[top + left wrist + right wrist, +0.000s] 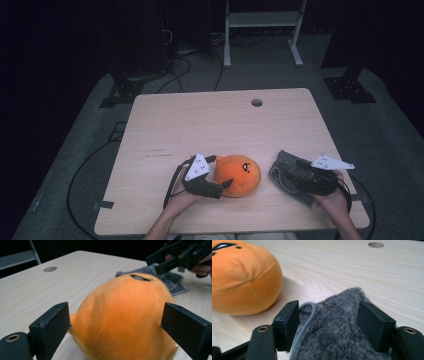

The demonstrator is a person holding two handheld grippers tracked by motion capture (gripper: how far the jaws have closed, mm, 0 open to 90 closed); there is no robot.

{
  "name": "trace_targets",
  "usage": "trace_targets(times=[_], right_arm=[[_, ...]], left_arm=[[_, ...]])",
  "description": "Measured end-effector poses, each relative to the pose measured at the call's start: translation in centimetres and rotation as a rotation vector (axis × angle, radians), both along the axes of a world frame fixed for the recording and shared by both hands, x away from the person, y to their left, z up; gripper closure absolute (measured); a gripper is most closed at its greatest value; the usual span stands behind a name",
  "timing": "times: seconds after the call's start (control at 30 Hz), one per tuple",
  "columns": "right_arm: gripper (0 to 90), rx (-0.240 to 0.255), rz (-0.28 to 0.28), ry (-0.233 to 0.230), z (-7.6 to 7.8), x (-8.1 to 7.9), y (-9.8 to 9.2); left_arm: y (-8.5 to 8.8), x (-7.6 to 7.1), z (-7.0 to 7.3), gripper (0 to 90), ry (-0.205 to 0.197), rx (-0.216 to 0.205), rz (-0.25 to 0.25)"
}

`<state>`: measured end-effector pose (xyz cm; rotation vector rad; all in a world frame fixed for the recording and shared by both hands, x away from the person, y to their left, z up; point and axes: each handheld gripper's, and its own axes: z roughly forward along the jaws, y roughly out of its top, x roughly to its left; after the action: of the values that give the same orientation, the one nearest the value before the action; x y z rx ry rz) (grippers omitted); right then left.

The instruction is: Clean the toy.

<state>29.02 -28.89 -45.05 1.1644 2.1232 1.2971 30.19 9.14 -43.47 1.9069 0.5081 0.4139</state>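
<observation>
Resting spot: orange plush toy sits on the near half of the wooden table, between the two grippers.
Left gripper: jaws spread wide, one either side of the toy's left flank; whether the pads touch it cannot be told.
Left hand: comes in from the near edge, forearm angled inward, gripper held low and pointing right.
Grey fuzzy pouch: lies flat just right of the toy, apart from it.
Right gripper: jaws straddle the pouch, spread to its width, pads against its fur.
Right hand: low at the table's near right edge, gripper pointing left.
</observation>
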Motion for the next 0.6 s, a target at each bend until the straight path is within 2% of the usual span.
trace_targets(times=[0.13, 0.27, 0.33, 0.37, 0.47, 0.57, 0.6], right_arm=[[34.4, -0.023, -0.020, -0.012, 0.0, 0.4, 0.1], [37.3, -0.046, -0.054, 0.037, -0.4, 1.8, 0.2], [38.6, -0.066, -0.073, 0.046, -0.5, 2.6, 0.3], [39.0, -0.061, -0.081, 0.055, -0.6, 3.0, 0.3], [40.1, -0.064, -0.083, 0.072, -0.7, 3.7, 0.5], [43.5, -0.106, -0.076, 0.118, -1.6, 4.6, 1.2], [43.5, -0.106, -0.076, 0.118, -1.6, 4.6, 1.2]], left_arm=[[0.0, 0.1, -0.1, 7.2, 0.012, -0.005, 0.004], [-0.1, 0.1, -0.2, 7.2, 0.014, -0.006, 0.002], [-0.1, 0.2, -0.2, 7.2, 0.015, -0.010, 0.003], [-0.1, 0.2, -0.2, 7.3, 0.017, -0.009, 0.002], [-0.2, 0.2, -0.3, 7.3, 0.022, -0.007, 0.001], [-0.2, 0.3, -0.5, 7.3, 0.031, -0.009, -0.003], [-0.2, 0.3, -0.5, 7.2, 0.031, -0.009, -0.003]])
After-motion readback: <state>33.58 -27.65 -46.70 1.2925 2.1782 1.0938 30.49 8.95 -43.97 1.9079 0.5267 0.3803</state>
